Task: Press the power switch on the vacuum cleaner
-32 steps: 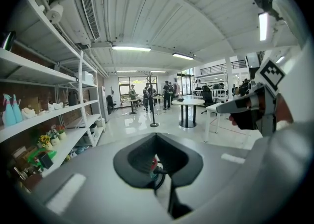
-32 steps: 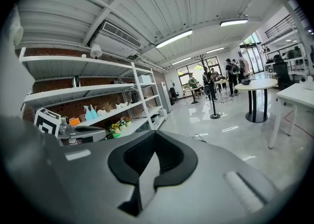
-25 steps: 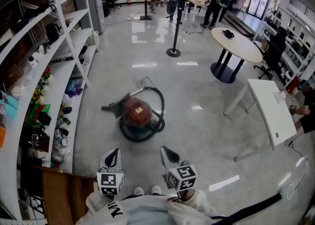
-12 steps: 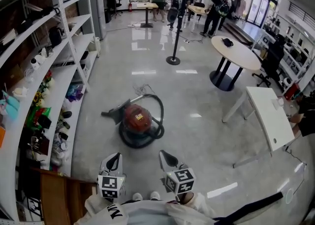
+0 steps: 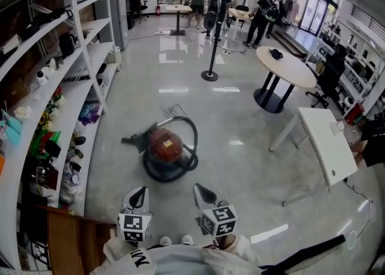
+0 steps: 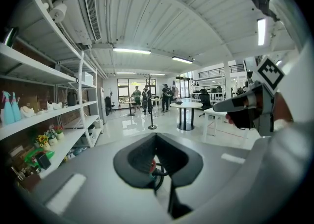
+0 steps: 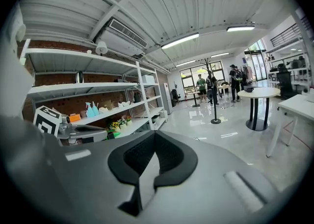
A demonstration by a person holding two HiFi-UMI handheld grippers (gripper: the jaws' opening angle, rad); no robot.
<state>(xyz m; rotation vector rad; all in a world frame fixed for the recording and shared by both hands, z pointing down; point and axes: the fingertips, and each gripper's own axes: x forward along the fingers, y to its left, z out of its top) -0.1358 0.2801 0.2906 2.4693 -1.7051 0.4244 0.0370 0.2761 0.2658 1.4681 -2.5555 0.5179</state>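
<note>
Vacuum cleaner (image 5: 165, 143), red and round, lies on the floor (image 5: 240, 117) toward its left side, near the white shelving (image 5: 78, 81), with the black hose (image 5: 191, 141) curled around it. Both tongs are held low in front of the person, well apart from the machine. The left gripper (image 5: 137, 194) has its jaws narrow, tips together, holding nothing. The right gripper (image 5: 203, 191) is the same, closed and empty.

The power switch is too small to make out, and nothing shows if the machine runs. This scene fits a walk toward the machine as well as a stand after the press. A press would need one closed tip brought down onto the switch on the body.
</note>
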